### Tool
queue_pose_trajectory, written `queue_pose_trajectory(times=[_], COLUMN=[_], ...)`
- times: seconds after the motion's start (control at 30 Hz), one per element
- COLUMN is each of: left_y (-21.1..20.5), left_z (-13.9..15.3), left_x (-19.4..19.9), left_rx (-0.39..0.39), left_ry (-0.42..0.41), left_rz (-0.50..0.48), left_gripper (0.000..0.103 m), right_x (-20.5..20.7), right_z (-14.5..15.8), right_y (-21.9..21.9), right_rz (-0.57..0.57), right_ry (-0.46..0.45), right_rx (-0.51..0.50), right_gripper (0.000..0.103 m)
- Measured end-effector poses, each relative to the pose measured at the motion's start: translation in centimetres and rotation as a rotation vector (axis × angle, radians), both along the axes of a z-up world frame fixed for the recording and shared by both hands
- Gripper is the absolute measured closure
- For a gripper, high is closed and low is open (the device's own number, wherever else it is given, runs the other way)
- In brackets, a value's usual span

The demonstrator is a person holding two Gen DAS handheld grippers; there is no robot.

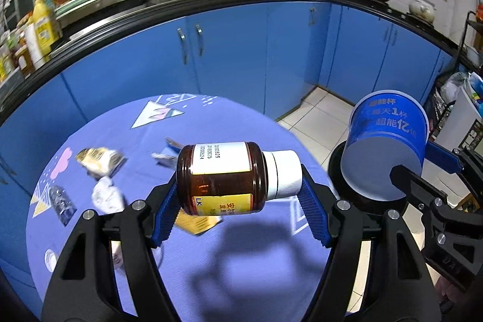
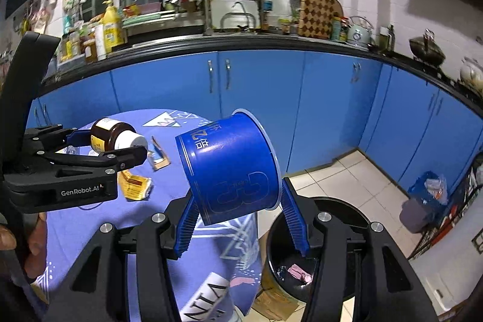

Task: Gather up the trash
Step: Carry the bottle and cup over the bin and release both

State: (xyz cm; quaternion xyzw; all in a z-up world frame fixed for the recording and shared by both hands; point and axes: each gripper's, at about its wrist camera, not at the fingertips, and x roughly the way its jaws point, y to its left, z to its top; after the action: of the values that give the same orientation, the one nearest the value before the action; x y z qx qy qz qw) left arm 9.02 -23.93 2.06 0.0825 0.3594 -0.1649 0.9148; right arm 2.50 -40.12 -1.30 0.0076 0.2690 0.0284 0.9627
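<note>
Inspector: Report the left gripper [image 1: 238,195].

Operator: I see its fingers [image 1: 315,213] clamped on the brown bottle [image 1: 223,177], which lies sideways between the pads, base against one, white cap against the other, above the purple surface [image 1: 241,255].

Inspector: The right gripper [image 2: 238,219]?

Operator: Its fingers [image 2: 294,219] grip the blue cup [image 2: 229,168], tilted, rim pointing away. The black bin [image 2: 341,207] sits just below and beyond them. Crumpled wrappers [image 1: 101,160] lie on the surface past my left fingers.
</note>
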Motion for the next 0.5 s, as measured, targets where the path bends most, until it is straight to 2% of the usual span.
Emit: queue_pose_trajectory(times=[0.5], left_y=[-7.9], left_z=[-1.0], left_x=[0.5], left_rx=[0.045], left_ry=[0.014], left_rz=[-0.109], left_gripper=[0.032], right_x=[-0.8], right_z=[-1.9], right_y=[-7.6], right_rz=[-0.13], right_ry=[0.013], right_rx=[0.083], right_gripper=[0.052])
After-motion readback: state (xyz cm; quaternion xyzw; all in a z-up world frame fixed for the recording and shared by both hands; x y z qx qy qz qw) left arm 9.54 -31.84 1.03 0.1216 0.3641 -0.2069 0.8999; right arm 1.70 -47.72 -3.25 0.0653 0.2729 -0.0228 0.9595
